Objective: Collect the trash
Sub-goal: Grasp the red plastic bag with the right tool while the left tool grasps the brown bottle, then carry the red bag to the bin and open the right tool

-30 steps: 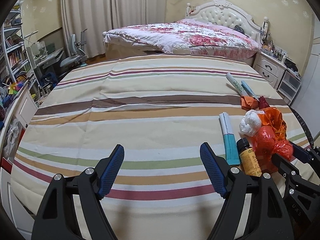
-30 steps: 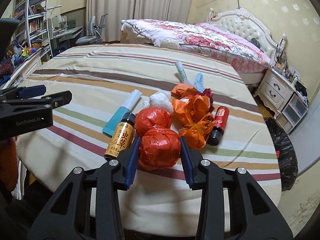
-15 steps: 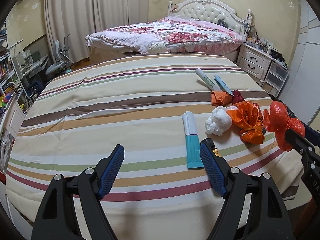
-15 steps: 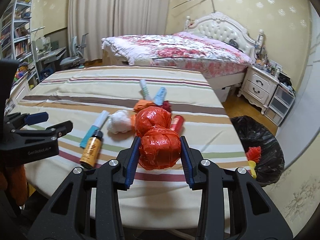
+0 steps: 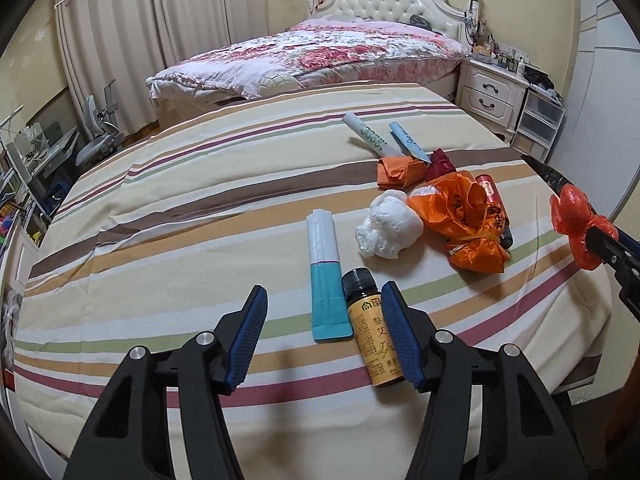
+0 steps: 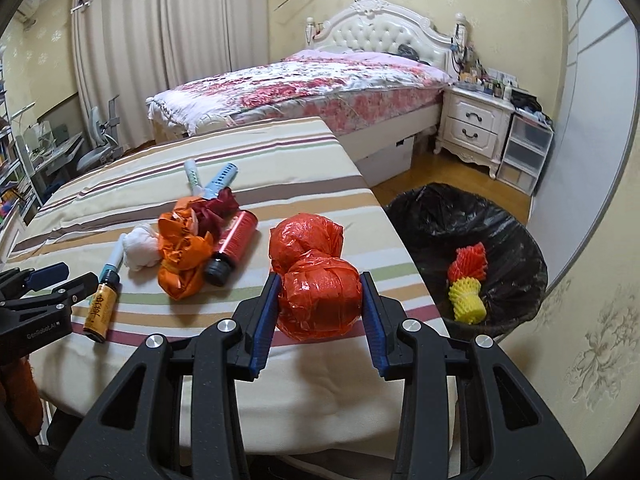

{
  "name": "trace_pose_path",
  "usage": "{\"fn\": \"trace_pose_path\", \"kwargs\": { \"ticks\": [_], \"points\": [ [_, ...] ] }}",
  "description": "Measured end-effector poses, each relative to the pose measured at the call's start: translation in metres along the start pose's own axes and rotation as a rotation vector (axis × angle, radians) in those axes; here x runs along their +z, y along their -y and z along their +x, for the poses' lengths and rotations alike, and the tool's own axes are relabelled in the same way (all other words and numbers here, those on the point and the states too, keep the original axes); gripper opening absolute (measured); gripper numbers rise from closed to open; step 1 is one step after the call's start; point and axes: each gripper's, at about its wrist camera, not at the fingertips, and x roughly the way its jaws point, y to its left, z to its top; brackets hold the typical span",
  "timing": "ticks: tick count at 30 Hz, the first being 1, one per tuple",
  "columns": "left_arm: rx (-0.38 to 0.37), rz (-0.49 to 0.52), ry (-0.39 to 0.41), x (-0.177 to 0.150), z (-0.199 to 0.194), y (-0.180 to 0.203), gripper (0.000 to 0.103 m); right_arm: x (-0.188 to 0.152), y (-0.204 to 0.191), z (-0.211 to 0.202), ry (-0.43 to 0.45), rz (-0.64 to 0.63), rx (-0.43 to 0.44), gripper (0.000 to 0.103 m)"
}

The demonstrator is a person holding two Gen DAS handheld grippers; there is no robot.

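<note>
One crinkly red plastic bundle point(image 6: 316, 280), tool-clamped point(image 6: 319, 312).

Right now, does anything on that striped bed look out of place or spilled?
Nothing is spilled, but litter lies loose on the striped cover: an amber bottle and a red bottle on their sides, a crumpled orange bag, a white wad. The right gripper holds a red bag bundle.

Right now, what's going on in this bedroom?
Someone is clearing trash off the striped bed with two handheld grippers. The right gripper grips a red plastic bag bundle, near the black-lined bin. The left gripper, open, hovers by the amber bottle and teal tube.
</note>
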Motion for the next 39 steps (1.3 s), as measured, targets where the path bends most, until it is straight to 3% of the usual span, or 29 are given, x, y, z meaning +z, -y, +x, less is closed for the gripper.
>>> {"fn": "trace_pose_path", "kwargs": {
  "ticks": [6,13,24,33,39],
  "points": [
    [0.001,0.050,-0.025,-0.005,0.005,0.015,0.047,-0.005,0.008,0.005,-0.008,0.029,0.017,0.038],
    [-0.025,0.047,-0.079,-0.010,0.015,0.018,0.025,-0.011,0.009,0.010,-0.019,0.045,0.035,0.038],
    [-0.074,0.007,0.037,-0.007,-0.008,0.009,0.025,-0.012,0.009,0.010,-0.018,0.045,0.037,0.038],
    [-0.068,-0.026,0.122,0.000,-0.021,0.002,0.025,-0.012,0.008,0.012,-0.021,0.044,0.034,0.038],
    [-0.056,0.010,0.195,0.013,-0.028,0.011,0.025,-0.007,0.006,0.012,-0.015,0.043,0.015,0.038]
  ]
}}
